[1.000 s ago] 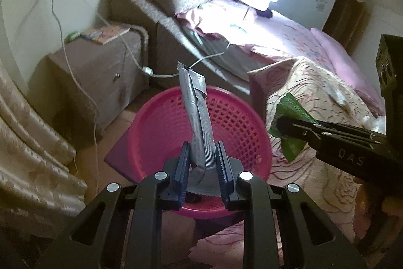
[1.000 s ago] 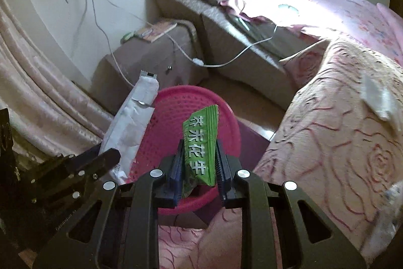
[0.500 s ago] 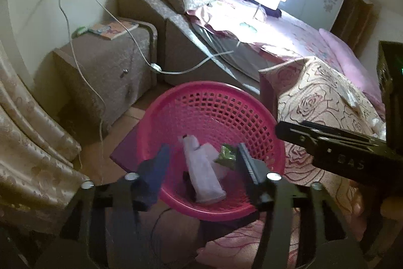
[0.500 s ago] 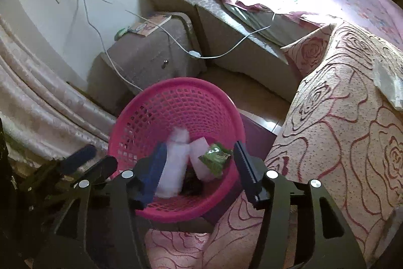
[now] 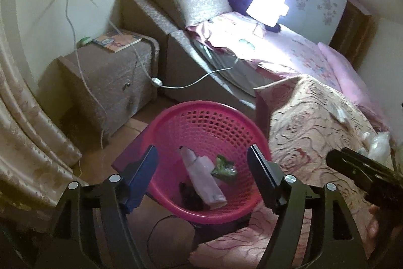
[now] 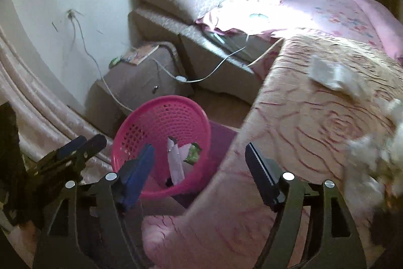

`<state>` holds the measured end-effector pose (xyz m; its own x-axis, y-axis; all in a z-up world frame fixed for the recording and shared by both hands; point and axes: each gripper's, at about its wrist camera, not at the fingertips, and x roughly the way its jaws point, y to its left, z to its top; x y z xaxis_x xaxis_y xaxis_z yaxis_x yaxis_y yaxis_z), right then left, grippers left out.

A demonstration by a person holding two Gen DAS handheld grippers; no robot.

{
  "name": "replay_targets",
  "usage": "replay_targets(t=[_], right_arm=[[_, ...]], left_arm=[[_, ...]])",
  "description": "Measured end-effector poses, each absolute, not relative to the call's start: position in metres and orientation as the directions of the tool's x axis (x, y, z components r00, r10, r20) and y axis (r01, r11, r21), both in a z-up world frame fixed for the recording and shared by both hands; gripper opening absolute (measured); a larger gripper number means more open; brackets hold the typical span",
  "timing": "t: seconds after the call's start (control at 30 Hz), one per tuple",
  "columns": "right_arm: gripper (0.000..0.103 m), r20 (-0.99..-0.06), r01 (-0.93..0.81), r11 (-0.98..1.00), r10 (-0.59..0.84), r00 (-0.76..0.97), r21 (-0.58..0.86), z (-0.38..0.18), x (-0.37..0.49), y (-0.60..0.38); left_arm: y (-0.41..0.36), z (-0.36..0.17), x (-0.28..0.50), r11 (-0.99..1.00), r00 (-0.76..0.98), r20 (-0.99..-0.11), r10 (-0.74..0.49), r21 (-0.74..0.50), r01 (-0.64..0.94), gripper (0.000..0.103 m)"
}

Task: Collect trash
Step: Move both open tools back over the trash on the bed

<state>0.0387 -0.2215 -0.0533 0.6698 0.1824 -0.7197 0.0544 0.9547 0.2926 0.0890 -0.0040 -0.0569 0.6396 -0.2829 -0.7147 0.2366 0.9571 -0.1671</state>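
Left wrist view: the left gripper (image 5: pixel 202 163) hangs over the pink basket (image 5: pixel 176 117), jaws opening and empty; a pale wrapper (image 5: pixel 204 180) and a green packet (image 5: pixel 224 169) lie inside.

Right wrist view: the right gripper (image 6: pixel 199 163), jaws opening and empty, faces the bedspread (image 6: pixel 314 122). Only here do a flat white wrapper (image 6: pixel 327 72) and crumpled tissue (image 6: pixel 372 143) show clearly, ahead and to its right, nearer this hand.

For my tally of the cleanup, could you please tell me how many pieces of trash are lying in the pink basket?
2 clearly: a pale silver wrapper lies across the pink basket floor, and a green packet sits beside it. A dark lump below them might be more.
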Motion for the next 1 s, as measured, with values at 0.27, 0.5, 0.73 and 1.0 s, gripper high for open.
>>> replay_targets(t=[0.27,0.5,0.73,1.0], right_arm=[[0.077,-0.693,0.106,0.964,0.098,0.715,0.245,-0.043,-0.025,-0.257],[0.081,-0.668,0.231,0.954,-0.047,0.743,0.190,-0.042,-0.085,-0.308],[0.081,-0.661,0.348,0.919,-0.145,0.737,0.186,-0.048,-0.125,-0.350],[0.081,-0.652,0.400,0.893,-0.179,0.737,0.206,-0.052,-0.138,-0.372]], left_arm=[[-0.042,-0.044,0.064,0.924,0.624,-0.697,-0.353,-0.154,0.351,0.071],[-0.084,-0.044,0.039,0.883,0.582,-0.704,-0.406,-0.140,0.448,0.072],[-0.126,-0.050,0.019,0.833,0.528,-0.725,-0.442,-0.113,0.542,0.072],[-0.171,-0.050,0.017,0.786,0.465,-0.734,-0.496,-0.151,0.599,0.072]])
